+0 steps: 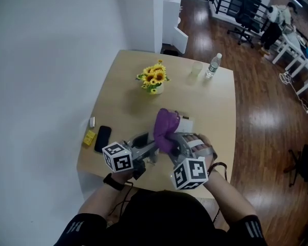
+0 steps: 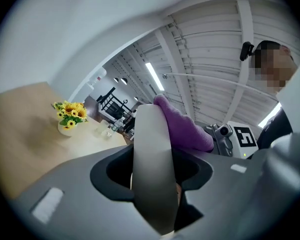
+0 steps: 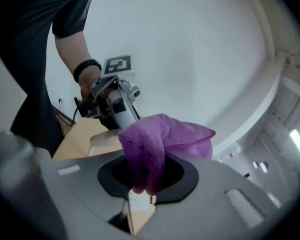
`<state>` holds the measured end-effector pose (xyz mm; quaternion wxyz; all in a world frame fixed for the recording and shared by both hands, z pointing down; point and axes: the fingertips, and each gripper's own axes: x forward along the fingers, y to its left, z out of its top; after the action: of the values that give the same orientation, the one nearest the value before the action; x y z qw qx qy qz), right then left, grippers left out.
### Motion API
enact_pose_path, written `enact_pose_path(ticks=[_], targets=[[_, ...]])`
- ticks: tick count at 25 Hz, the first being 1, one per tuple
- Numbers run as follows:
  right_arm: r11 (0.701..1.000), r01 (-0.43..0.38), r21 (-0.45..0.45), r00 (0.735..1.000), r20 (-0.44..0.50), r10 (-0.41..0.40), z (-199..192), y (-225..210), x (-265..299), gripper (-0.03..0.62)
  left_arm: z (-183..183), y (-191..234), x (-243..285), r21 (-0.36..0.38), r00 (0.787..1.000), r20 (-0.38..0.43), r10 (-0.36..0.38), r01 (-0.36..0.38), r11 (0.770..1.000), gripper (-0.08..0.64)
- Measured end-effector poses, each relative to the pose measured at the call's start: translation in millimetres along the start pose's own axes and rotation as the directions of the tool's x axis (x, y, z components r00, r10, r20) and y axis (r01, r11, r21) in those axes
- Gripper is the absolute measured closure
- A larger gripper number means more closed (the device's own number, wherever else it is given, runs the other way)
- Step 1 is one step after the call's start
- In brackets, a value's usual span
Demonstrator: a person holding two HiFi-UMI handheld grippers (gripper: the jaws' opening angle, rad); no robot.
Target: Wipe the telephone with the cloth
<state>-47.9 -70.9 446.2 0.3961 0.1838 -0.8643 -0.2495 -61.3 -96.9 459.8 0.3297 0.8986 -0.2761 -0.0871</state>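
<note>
A white telephone handset (image 2: 150,149) stands upright between the jaws of my left gripper (image 1: 148,147), which is shut on it. In the right gripper view the handset (image 3: 107,140) shows as a pale bar just past the cloth. My right gripper (image 1: 170,143) is shut on a purple cloth (image 1: 166,127) that bunches up above its jaws. The cloth (image 2: 185,126) lies against the far side of the handset's top. Both grippers are held close together above the table's near edge. A white object (image 1: 186,123), partly hidden behind the cloth, lies on the table.
On the wooden table (image 1: 215,122) stand a pot of sunflowers (image 1: 154,80), a clear cup (image 1: 196,68) and a water bottle (image 1: 213,65). A black phone (image 1: 102,137), a yellow item (image 1: 89,137) and a small silver item (image 1: 92,121) lie at the left edge.
</note>
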Motion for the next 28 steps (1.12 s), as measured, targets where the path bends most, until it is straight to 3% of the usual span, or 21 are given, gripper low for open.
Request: enact_pose_path(ticks=[2,4,6,7,9,13,16,20,22,25,28], targets=[[0.974,-0.056,0.22,0.99,0.136,0.026,5,-8,-12,0.523,0,-3,-1,-0.053,0.999,0.02,-0.034,0.035,0.998,0.355],[0.888,-0.084,0.452,0.96,0.275,-0.049,9,-36,-31,0.523,4,-12,-3,-0.111,0.994,0.052,-0.093,0.098,0.989,0.355],[0.821,-0.072,0.567,0.941,0.311,-0.133,2,-67,-47,0.523,8,-28,-4,-0.132,0.983,0.075,-0.166,0.175,0.976,0.356],[0.811,-0.061,0.582,0.94,0.307,-0.15,-3,-78,-52,0.523,10,-36,-5,-0.135,0.975,0.084,-0.205,0.215,0.967,0.356],[0.824,-0.06,0.564,0.942,0.305,-0.14,-3,-89,-54,0.523,13,-51,-6,-0.14,0.957,0.102,-0.272,0.284,0.949,0.355],[0.922,-0.07,0.381,0.947,0.316,-0.059,24,-71,-52,0.523,19,-66,-4,-0.149,0.933,0.127,-0.336,0.353,0.924,0.356],[0.96,-0.067,0.273,0.959,0.284,-0.014,28,-47,-51,0.523,22,-70,-4,-0.167,0.923,0.148,-0.354,0.376,0.911,0.356],[0.979,-0.146,0.14,0.963,0.246,0.108,24,-6,-47,0.523,26,-70,-7,-0.192,0.914,0.176,-0.365,0.396,0.898,0.356],[0.979,-0.115,0.17,0.964,0.256,0.069,23,-13,-50,0.523,27,-73,-7,-0.199,0.905,0.185,-0.382,0.415,0.888,0.356],[0.958,-0.041,0.285,0.961,0.273,-0.04,23,-55,-60,0.523,27,-82,-8,-0.2,0.887,0.188,-0.421,0.455,0.868,0.356],[0.968,-0.051,0.247,0.96,0.279,-0.021,32,-69,-62,0.523,23,-89,-10,-0.193,0.877,0.169,-0.449,0.476,0.858,0.356]])
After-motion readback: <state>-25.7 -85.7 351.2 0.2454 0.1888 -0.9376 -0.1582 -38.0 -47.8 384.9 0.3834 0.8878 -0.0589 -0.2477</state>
